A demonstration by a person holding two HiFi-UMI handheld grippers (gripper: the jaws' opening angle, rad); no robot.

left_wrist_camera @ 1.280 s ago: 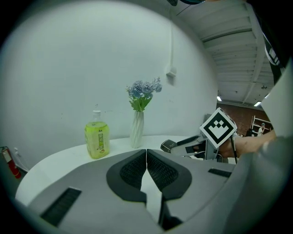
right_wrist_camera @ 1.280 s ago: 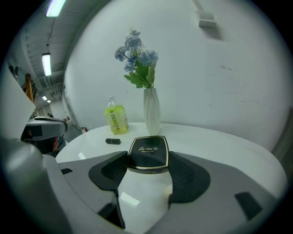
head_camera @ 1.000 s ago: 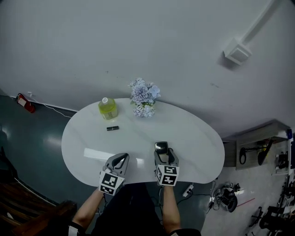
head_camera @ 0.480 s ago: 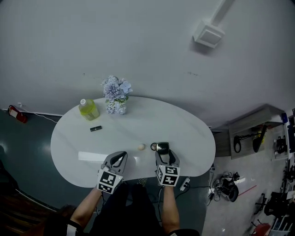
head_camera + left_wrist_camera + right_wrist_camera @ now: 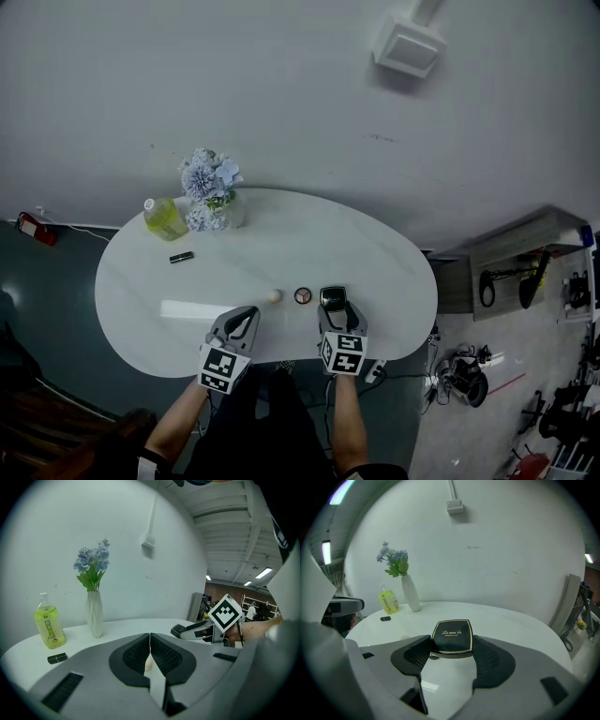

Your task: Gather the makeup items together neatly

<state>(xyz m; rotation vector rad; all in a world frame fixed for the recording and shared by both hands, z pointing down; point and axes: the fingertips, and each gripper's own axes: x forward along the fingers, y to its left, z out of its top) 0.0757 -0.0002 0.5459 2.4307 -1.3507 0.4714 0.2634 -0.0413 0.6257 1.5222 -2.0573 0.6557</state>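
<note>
At the table's (image 5: 394, 272) near edge, the right gripper (image 5: 452, 643) is clamping the black powder compact (image 5: 451, 633) by its 2 sides, lid level. A small round pot (image 5: 303, 295) and a beige sponge (image 5: 274, 295) are lying just to its left. The left gripper (image 5: 150, 641) is idling, jaws pressed together on nothing. The black tube (image 5: 181, 257) is sitting well apart, toward the far-left edge. Judging by this, the compact should be going down flat just beside the pot, without nudging it.
</note>
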